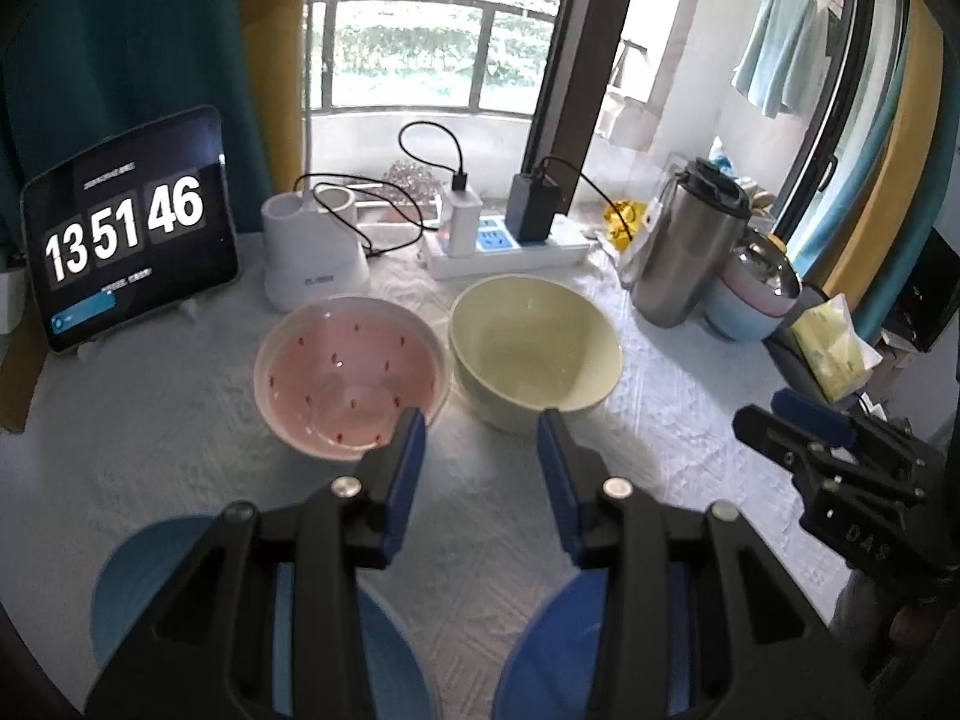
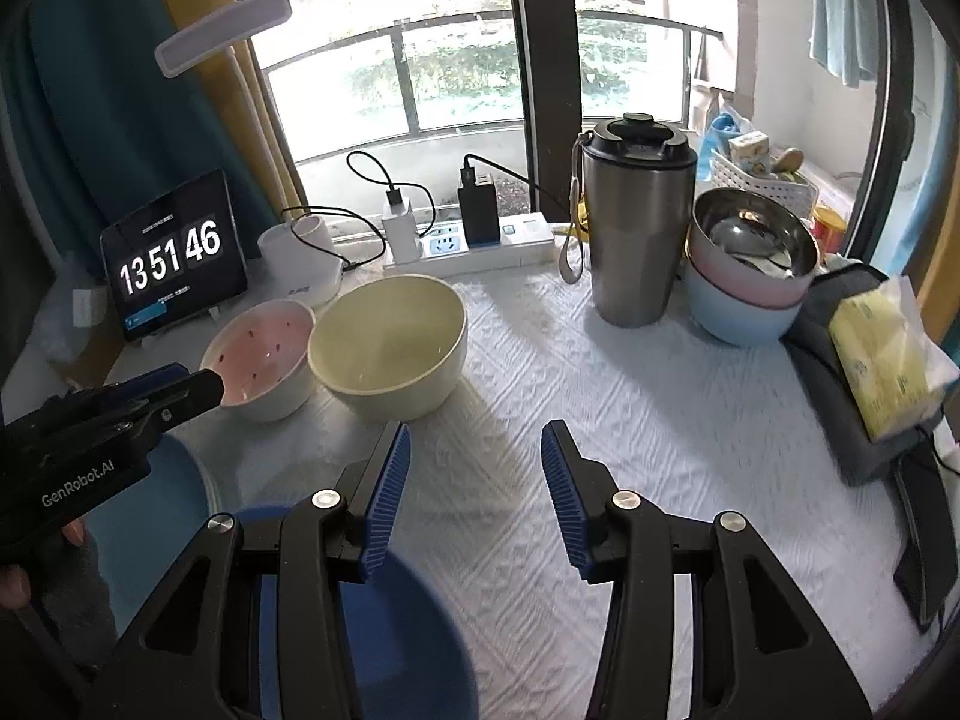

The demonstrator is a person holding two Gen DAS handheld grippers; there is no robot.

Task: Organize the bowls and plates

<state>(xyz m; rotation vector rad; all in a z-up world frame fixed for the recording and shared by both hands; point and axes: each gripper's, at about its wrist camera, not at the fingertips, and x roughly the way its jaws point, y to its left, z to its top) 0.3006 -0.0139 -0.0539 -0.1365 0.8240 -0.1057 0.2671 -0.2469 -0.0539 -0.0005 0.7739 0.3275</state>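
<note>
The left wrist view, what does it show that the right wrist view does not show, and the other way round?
Only the left wrist view shows the right gripper from the side, at its right edge. Only the right wrist view shows the lamp head, the white basket, and into the steel bowl. Both show the pink bowl, the cream bowl, the tablet clock, the steel tumbler and the power strip.

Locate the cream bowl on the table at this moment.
The cream bowl stands mid-table in both wrist views, just right of the pink spotted bowl, with the white power strip behind it.
</note>
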